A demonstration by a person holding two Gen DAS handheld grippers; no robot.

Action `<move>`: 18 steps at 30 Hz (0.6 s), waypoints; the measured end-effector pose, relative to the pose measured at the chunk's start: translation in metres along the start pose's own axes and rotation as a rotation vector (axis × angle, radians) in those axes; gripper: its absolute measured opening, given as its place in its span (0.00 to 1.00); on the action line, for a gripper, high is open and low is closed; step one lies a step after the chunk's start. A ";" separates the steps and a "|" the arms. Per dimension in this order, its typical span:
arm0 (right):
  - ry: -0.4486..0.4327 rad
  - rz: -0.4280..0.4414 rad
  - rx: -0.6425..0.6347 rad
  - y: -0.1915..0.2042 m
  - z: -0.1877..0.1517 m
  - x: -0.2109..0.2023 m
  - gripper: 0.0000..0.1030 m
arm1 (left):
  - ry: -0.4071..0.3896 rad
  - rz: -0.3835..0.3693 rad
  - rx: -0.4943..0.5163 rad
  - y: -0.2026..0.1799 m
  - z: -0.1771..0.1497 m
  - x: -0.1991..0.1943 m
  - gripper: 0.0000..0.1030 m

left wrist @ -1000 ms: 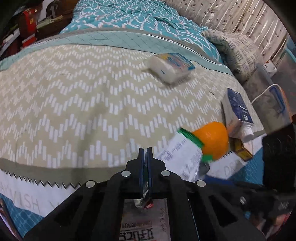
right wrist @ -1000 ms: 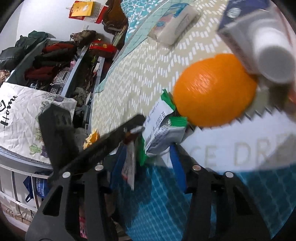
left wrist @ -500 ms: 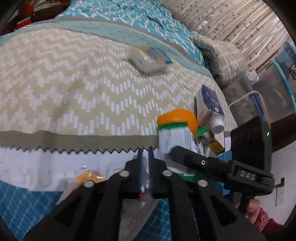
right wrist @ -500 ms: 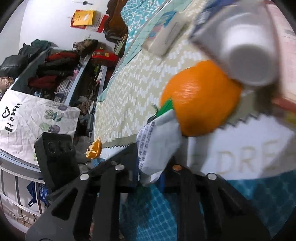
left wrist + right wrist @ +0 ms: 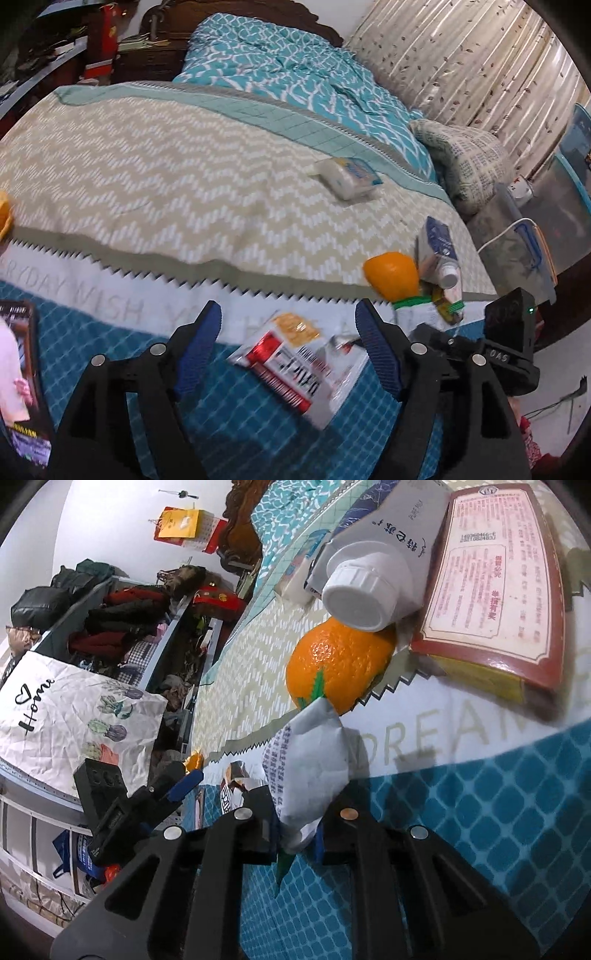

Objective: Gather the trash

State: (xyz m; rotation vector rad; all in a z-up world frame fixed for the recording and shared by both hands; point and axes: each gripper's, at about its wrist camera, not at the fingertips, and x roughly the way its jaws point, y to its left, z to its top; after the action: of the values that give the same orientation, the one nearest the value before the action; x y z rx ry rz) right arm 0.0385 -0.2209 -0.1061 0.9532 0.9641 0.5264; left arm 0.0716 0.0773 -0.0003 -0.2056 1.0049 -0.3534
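The left gripper (image 5: 288, 332) hangs over the near edge of the chevron-patterned beige bedspread (image 5: 147, 184), fingers wide apart, with a flat red-and-white printed wrapper (image 5: 299, 369) lying loose between them. Further right, the right gripper (image 5: 297, 834) has its fingers clamped on a crumpled white-and-green snack wrapper (image 5: 310, 764), just beside a round orange fruit (image 5: 340, 668) at the same edge.
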 end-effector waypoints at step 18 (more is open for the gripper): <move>-0.017 0.009 -0.053 0.001 -0.007 -0.002 0.14 | 0.081 0.104 0.070 -0.028 -0.031 0.038 0.85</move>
State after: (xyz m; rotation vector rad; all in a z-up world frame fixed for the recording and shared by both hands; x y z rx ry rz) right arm 0.0310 -0.2188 -0.1060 0.9140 0.9269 0.5485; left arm 0.0580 0.0362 -0.0378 -0.0757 1.0772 -0.3040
